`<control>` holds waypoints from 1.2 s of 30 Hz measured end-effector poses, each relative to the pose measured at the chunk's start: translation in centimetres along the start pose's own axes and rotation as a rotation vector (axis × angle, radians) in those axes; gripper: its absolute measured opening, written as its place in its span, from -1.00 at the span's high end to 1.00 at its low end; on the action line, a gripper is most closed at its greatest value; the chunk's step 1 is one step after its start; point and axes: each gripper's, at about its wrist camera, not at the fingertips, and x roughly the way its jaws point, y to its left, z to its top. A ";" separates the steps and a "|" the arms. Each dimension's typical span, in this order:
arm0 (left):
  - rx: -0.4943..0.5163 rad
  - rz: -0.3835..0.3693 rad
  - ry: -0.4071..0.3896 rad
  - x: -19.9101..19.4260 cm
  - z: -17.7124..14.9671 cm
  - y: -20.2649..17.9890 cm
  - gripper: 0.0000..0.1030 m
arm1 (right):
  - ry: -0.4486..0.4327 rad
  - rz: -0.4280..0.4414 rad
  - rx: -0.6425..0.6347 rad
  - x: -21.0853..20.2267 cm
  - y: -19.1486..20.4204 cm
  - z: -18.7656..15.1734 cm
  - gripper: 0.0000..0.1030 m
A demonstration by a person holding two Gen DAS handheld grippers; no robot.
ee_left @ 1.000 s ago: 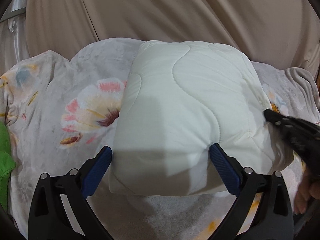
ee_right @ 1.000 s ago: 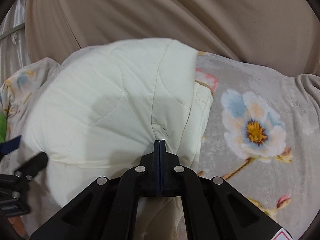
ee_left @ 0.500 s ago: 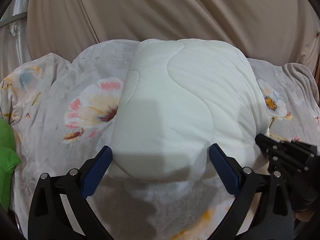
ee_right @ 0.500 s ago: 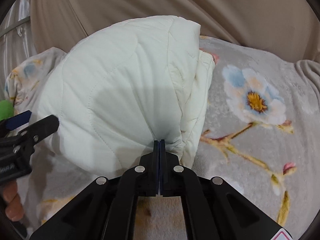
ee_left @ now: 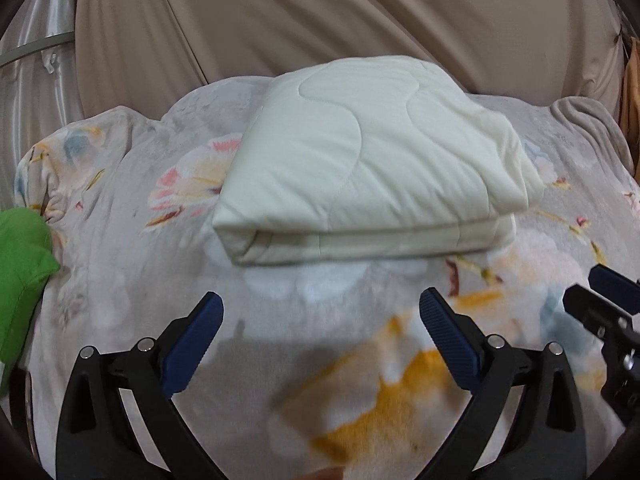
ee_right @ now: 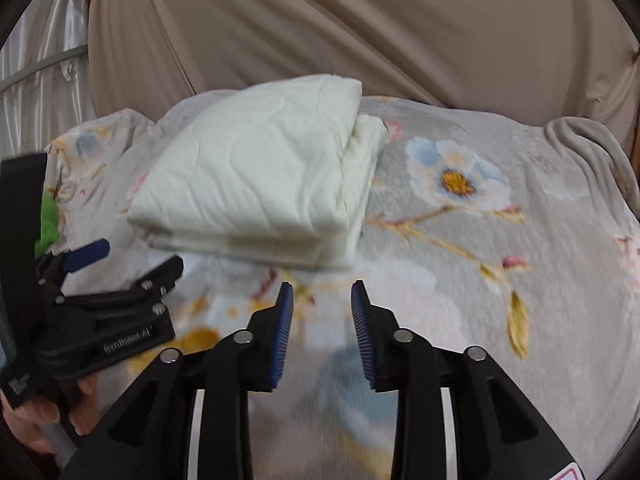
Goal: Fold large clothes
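Floral blanket (ee_left: 120,280) bared — right gripper (ee_right: 322,296) jaws opening; quilt (ee_left: 372,160) released.

Both wrist views face the folded quilt (ee_left: 372,152)

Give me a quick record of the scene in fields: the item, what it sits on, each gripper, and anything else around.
item: cream quilted blanket, folded into a flat stack
surface: grey floral blanket, with the item resting on it
left gripper: open, empty, short of the item
right gripper: jaws opening, nothing between them, apart from the item
other: green cloth at the left edge; beige curtain behind
fold: looks finished
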 end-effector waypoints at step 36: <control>-0.006 0.075 -0.001 -0.1 -1.9 -0.7 -0.91 | 0.096 -0.081 0.061 3.2 -0.5 -3.6 -0.01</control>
